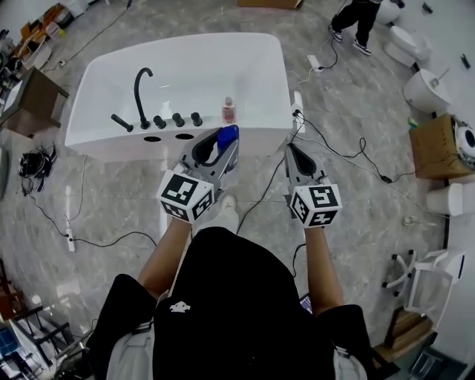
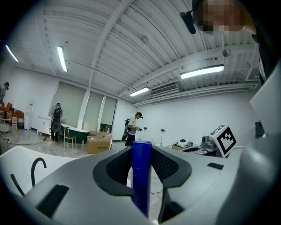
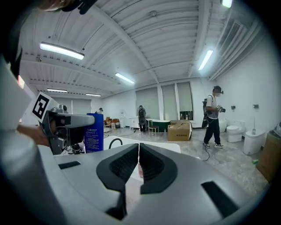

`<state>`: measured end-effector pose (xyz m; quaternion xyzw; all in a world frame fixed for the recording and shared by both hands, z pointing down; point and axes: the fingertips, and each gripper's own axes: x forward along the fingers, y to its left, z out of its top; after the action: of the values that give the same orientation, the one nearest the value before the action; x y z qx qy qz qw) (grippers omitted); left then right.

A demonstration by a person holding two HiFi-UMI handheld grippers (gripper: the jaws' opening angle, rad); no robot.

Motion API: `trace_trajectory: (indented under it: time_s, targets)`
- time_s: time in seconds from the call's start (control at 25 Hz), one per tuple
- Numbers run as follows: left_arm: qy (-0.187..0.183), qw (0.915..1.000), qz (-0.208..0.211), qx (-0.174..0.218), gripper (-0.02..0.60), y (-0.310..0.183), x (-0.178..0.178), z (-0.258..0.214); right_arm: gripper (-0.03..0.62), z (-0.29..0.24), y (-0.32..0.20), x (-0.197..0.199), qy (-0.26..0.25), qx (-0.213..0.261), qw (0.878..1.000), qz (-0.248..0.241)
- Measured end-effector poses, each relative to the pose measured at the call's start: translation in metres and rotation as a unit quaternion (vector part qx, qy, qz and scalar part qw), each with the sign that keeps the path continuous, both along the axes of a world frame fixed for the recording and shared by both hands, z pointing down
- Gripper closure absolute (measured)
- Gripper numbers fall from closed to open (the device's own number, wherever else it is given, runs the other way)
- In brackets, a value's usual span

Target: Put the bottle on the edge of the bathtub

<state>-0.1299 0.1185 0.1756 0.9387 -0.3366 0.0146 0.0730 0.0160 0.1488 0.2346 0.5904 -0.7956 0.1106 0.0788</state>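
Observation:
A white bathtub (image 1: 104,139) stands in front of me, with a black faucet (image 1: 141,93) and knobs on its near rim. My left gripper (image 1: 223,142) is shut on a tall blue bottle (image 1: 228,136), held upright just above and in front of the rim's right part. In the left gripper view the blue bottle (image 2: 142,176) is pinched between the jaws of my left gripper (image 2: 142,165). My right gripper (image 1: 291,153) hovers to the right of the tub, shut and empty. The right gripper view shows the right gripper (image 3: 138,151) with its jaws together and the blue bottle (image 3: 94,132) at left.
A small pink bottle (image 1: 228,110) stands on the tub rim behind the blue one. Cables (image 1: 334,148) and a power strip (image 1: 69,239) lie on the marble floor. Toilets (image 1: 427,89), cardboard boxes (image 1: 438,145) and a white chair (image 1: 430,278) are at right. A person (image 1: 356,22) stands beyond the tub.

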Motion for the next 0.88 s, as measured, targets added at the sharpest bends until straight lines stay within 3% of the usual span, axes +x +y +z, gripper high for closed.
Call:
trace_trajectory:
  time_s: [0.48, 0.88]
  targets:
    - [0.004, 0.9995, 0.032, -0.003, 0.430, -0.121, 0.002, -0.006, 0.569, -0.001, -0.119, -0.005, 0.008, -0.008, 1.000, 0.021]
    - [-0.007, 0.9987, 0.041, -0.031, 0.430, -0.165, 0.012, 0.025, 0.569, 0.025, -0.167, 0.000, -0.004, -0.031, 0.999, 0.025]
